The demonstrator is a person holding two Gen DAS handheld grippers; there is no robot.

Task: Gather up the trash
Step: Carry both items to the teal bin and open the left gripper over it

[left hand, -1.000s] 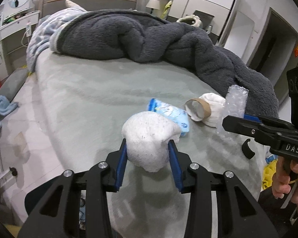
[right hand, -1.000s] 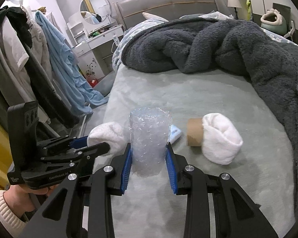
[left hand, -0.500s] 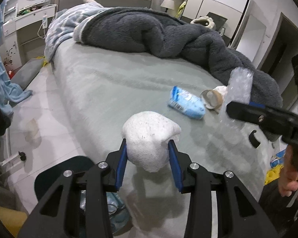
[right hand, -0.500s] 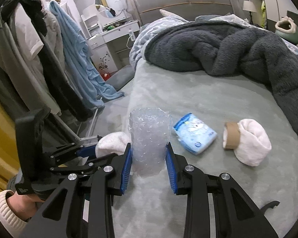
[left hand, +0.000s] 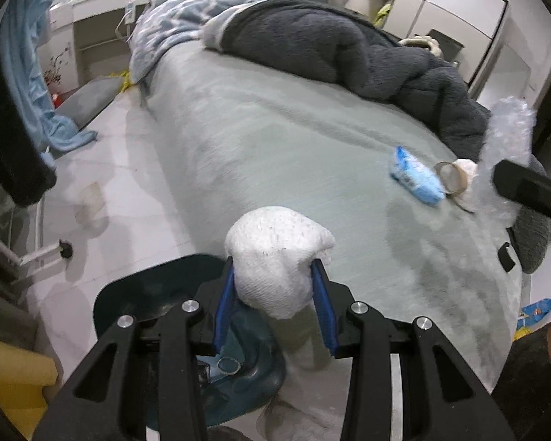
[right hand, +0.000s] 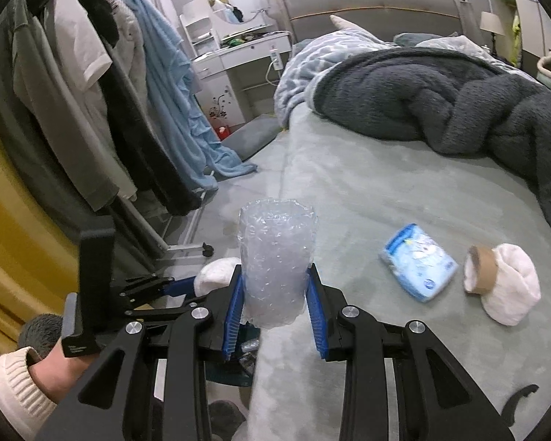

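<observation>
My left gripper [left hand: 275, 307] is shut on a white crumpled wad [left hand: 275, 257], held over the bed's left edge above a dark teal trash bin [left hand: 136, 297] on the floor. My right gripper [right hand: 275, 312] is shut on a clear bubble-wrap roll [right hand: 275, 257] near the same edge; the roll also shows in the left wrist view [left hand: 507, 136]. The left gripper and its wad [right hand: 216, 275] show to the lower left in the right wrist view. On the bed lie a blue packet [right hand: 417, 272], a brown cardboard ring [right hand: 479, 270] and a white wad [right hand: 510, 290].
A dark grey blanket [right hand: 440, 99] is heaped at the far side of the bed. A clothes rack [right hand: 92, 110] with hanging garments stands left of the bed. A small black hook [left hand: 505, 257] lies near the bed's right edge. The bin holds some trash [left hand: 227, 365].
Both grippers have moved left and back toward the bed's edge with their loads. The bin has come into view under the left gripper. The items on the bed are farther off.
</observation>
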